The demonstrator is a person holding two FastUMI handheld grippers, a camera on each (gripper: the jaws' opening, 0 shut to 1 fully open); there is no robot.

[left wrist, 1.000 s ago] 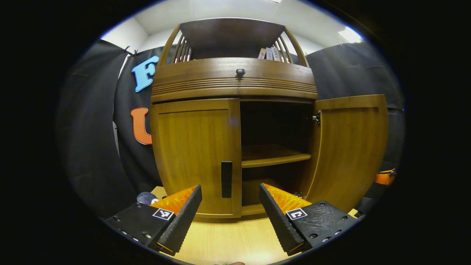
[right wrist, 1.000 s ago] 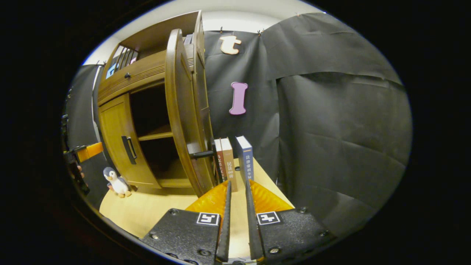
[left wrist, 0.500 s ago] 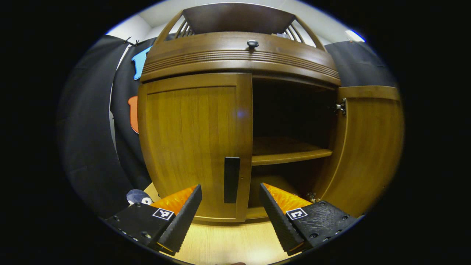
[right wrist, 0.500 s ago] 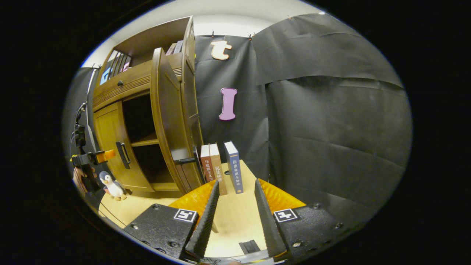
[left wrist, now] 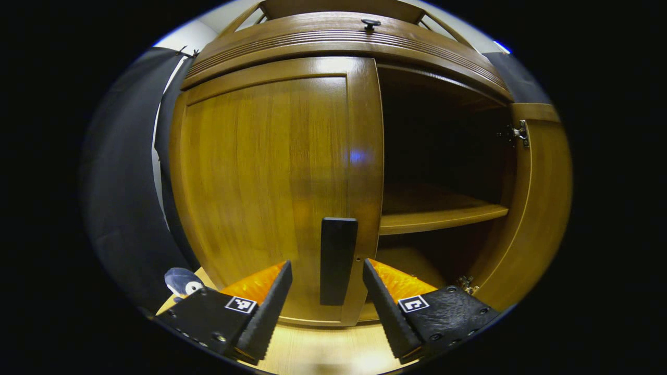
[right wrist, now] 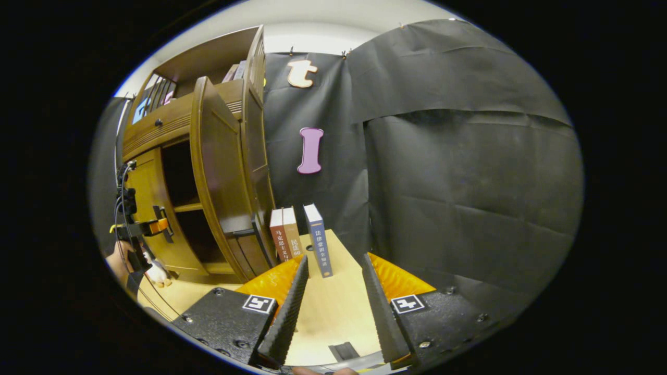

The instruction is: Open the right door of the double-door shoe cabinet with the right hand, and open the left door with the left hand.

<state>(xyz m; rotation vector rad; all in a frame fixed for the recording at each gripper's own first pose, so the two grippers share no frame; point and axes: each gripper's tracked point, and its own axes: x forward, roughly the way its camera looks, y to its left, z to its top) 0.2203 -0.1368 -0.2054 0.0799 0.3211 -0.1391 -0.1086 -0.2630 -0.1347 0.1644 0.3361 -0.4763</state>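
Left door is standing shut with its handle between your left claw's wide-open fingers, gripping nothing. Right door is hanging open. Next, you're likely closing on the handle and pulling.

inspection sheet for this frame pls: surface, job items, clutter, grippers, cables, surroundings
Surface: light wooden tabletop carrying the shoe cabinet.
Job's things: right door swung open, with a shelf visible inside; left door closed, its dark handle untouched.
Clutter: three upright books beside the open door; penguin toy at the cabinet's left foot.
Grippers: left gripper open, fingers either side of the handle, not yet gripping; right gripper open, holding nothing.
Cables: thin wires hang by the left gripper in the right gripper view.
Surroundings: black cloth wall.
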